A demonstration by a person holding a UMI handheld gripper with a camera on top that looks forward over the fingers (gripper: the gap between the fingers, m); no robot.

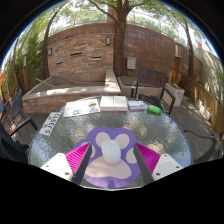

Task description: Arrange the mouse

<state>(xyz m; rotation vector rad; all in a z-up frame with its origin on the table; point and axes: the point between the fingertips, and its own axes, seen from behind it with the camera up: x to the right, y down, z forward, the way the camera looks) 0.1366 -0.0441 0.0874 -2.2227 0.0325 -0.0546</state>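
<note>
Gripper (110, 165) fingers spread wide, gripping nothing — a white mouse (110, 149) rests between them on a purple mouse-shaped pad (110, 158), clear of both. Pad lies on a round glass table (60, 135) — books (105, 104) beyond it.

White mouse (110, 149), rounded body, long axis running near-to-far. Sits on a purple mouse pad (109, 156) with two ear-shaped lobes at its far end and a lighter lilac border. Mouse is roughly centred on the pad. Pad lies flat on the near part of the round glass table (60, 135), between the gripper fingers, clear gaps either side. Mouse button details too small to tell.
</note>
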